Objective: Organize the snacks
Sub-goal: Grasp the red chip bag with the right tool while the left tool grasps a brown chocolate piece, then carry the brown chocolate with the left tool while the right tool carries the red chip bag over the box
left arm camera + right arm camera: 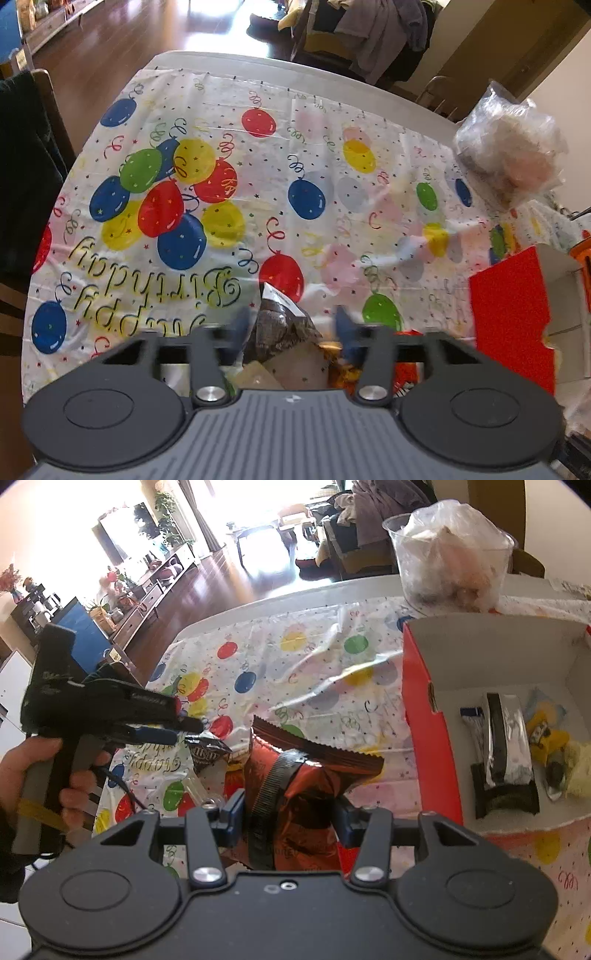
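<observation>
1. Snacks lie on a tabletop (221, 61) spread with a balloon-printed birthday cloth (229, 192); some sit loose near the front edge, others already lie in a box.
2. Red cardboard box (421, 716) with a white inside stands open on the cloth to the right; within it lie a silver-and-black wrapped bar (506, 749), a yellow packet (543, 734) and a pale yellow item beside them.
3. Clear plastic bag (454, 554) of pale, lumpy contents sits beyond the box, near the far edge.
4. Reddish-brown snack pouch (314, 771) with a serrated top edge is pinched at its lower part by the right tongs (288, 812); both blue pads press against it.
5. Left tongs (291, 328), held by a hand (37, 771), point steeply down over a small heap of packets; the jaws stand parted and blurred; a dark speckled packet (284, 321) lies between them, apparently unpinched.
6. Orange and gold wrappers (340, 365) show just under the left tongs, partly hidden.
</observation>
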A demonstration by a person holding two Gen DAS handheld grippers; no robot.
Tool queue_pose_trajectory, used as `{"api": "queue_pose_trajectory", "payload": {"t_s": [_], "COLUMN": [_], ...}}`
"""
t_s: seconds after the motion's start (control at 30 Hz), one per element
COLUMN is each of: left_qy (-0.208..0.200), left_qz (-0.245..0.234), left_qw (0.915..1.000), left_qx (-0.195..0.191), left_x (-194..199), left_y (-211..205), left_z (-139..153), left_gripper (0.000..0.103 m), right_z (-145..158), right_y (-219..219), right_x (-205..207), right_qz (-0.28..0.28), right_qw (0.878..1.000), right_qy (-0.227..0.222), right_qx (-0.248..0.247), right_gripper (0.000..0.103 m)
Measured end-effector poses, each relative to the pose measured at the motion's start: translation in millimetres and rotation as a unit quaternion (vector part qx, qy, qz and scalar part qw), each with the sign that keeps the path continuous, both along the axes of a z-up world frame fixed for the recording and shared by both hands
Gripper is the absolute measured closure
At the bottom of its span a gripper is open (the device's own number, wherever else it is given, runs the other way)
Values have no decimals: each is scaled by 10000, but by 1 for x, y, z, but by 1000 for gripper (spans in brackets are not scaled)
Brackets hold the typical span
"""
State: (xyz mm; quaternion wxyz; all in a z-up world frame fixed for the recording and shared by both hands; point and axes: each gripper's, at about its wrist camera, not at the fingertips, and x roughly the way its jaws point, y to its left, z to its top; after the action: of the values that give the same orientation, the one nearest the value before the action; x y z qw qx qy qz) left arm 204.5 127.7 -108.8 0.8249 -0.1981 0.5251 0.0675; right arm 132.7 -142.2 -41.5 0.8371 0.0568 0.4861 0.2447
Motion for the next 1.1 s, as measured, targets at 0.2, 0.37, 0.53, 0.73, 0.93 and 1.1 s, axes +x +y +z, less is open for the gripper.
{"api": "queue_pose_trajectory", "payload": {"t_s": [0.2,0.37,0.53,0.73,0.93,1.1], "left_qy": [161,306,349,371,295,252], "left_qz": [-83,-136,-225,-216,-194,-112], "left_qw": [9994,9989,9983,9976,9979,9987], "left_qx": [287,341,412,542,549,432], "left_x": [12,19,24,26,22,13], "left_y": [-9,-15,-21,-23,-21,-13], "left_z": [-22,-34,-38,-40,-38,-32], "left_gripper": [40,41,49,65,72,72], "right_z": [-4,-9,-12,-14,-14,-12], "right_y": [-7,-10,-10,-9,-7,-9], "right_x": [-3,-4,-4,-3,-2,-1], "right_qz": [-76,-113,-127,-121,-91,-102], "right_qw": [9999,9998,9997,9997,9998,9998], "right_qy": [37,84,121,138,129,102], "right_qx": [-82,-126,-142,-132,-119,-100], "right_gripper": [57,57,57,57,57,57]}}
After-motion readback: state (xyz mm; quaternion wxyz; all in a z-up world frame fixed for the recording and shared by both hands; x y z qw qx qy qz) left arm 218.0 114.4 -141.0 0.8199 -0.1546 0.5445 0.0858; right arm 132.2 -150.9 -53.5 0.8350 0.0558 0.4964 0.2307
